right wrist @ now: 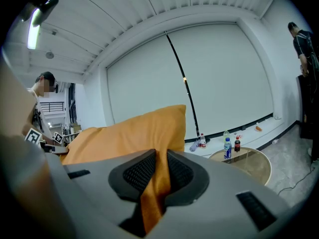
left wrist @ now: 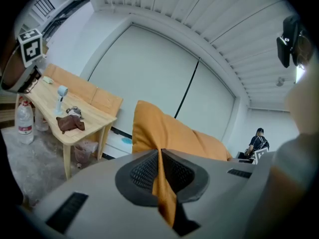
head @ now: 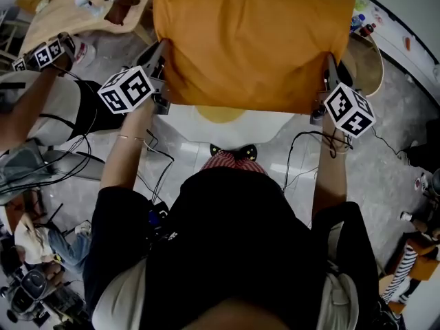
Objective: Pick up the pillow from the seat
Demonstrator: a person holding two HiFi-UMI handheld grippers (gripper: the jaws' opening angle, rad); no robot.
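Grey glossy floor [head: 385, 177] underfoot, white wall panels [left wrist: 149, 68] behind. At far left, a light wooden desk [left wrist: 75, 116] with a crumpled brown cloth [left wrist: 70, 124] on top and a clear water bottle [left wrist: 24, 124] on the floor beside its leg.

Next along, the left gripper [head: 165, 59], its marker cube [head: 126, 89] toward the person, jaws closed hard on a pinch of orange fabric at the left edge of the pillow [head: 254, 43]. In the left gripper view, that thin fold squeezed between the dark ribbed pads [left wrist: 144, 171] and trailing down below them.

In the middle, the orange pillow itself, held up and stretched flat between both grippers in front of the person. Beneath its near edge, a white surface [head: 234, 133] with a yellow patch [head: 218, 114]; no contact visible between pillow and that surface.

To the right, the right gripper [head: 330, 71], cube likewise toward the person, jaws clamped on the right edge of the pillow. In the right gripper view, a thicker fold of the same fabric caught between the pads there.

Farthest right, a round glass-topped stand [right wrist: 249, 166] with small bottles [right wrist: 228, 148] on it, near the pillow's right corner yet apart from it.
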